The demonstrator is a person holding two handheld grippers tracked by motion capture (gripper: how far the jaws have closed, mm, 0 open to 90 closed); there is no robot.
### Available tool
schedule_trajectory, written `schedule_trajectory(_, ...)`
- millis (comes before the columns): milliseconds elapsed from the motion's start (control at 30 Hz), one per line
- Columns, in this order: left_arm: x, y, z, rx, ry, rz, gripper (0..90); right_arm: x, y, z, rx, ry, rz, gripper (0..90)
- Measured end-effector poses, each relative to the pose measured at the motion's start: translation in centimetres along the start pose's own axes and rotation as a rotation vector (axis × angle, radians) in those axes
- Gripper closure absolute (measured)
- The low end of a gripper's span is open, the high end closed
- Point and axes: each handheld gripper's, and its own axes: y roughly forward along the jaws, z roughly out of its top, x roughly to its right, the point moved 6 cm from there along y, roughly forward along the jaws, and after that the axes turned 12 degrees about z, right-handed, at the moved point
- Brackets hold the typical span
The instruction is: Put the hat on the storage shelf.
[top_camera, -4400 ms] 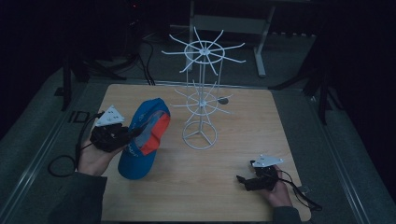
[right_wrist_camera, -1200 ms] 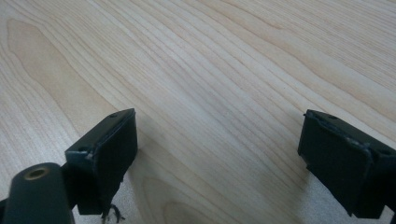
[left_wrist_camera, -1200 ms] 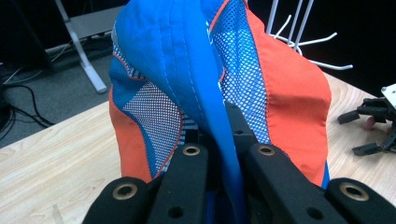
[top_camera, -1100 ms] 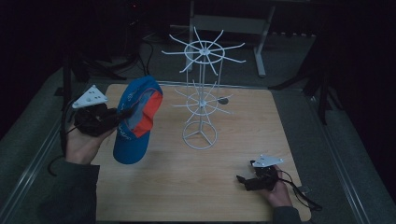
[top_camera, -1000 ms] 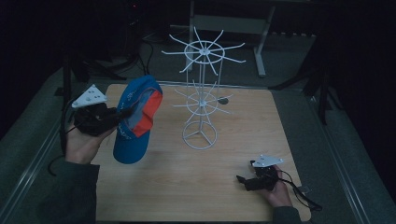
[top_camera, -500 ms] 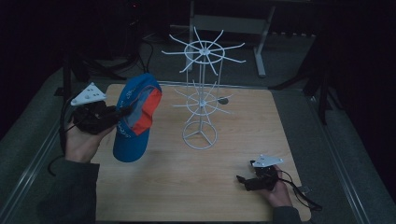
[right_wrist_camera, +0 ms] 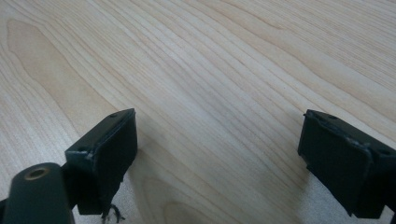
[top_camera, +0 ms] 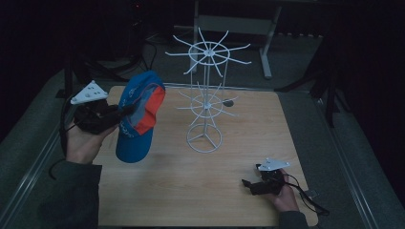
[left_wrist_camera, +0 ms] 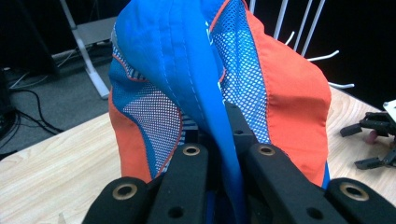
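Jaws on the left gripper (left_wrist_camera: pixel 219 158) are clamped on a fold of the blue and orange cap (left_wrist_camera: pixel 219 70), pinching the fabric right at the seam, so the grip looks solid from the left gripper view. Compared with a few seconds back, the cap has come up off the surface (top_camera: pixel 191 191) and now hangs in the air at the left side, tilted with its brim (top_camera: pixel 130 149) pointing down and its crown facing the white wire rack (top_camera: pixel 206 102). Over the last second it has also crept a bit higher and closer to the rack, though it's not touching any of the prongs yet.

My read: the lift is done and the carry toward the rack is underway, probably to hang the cap on one of the upper spokes. Tricky bit will be getting the opening over a thin prong without knocking the stand.

Right gripper (top_camera: pixel 258 183) hasn't budged, resting low near the front right corner with its jaws spread wide over bare wood, holding nothing.
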Motion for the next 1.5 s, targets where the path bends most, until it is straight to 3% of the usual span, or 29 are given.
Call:
schedule_trajectory(700, -0.3, -0.6, 2.4, 0.035, -0.001, 0.003, 89.2, 0.0, 0.0, 0.0, 0.000, 0.000, 0.000, 11.7)
schedule_trajectory(933, -0.5, -1.3, 4.2, 0.078, -0.009, -0.006, 89.3, 0.0, 0.0, 0.0, 0.000, 0.000, 0.000, 11.7)
schedule_trajectory(1267, -1.0, -2.2, 6.4, 0.136, -0.046, -0.011, 89.3, 0.0, 0.0, 0.0, 0.000, 0.000, 0.000, 11.7)
schedule_trajectory(1500, -1.4, -2.9, 7.1, 0.195, -0.109, -0.007, 89.3, 0.0, 0.0, 0.0, 0.000, 0.000, 0.000, 11.6)
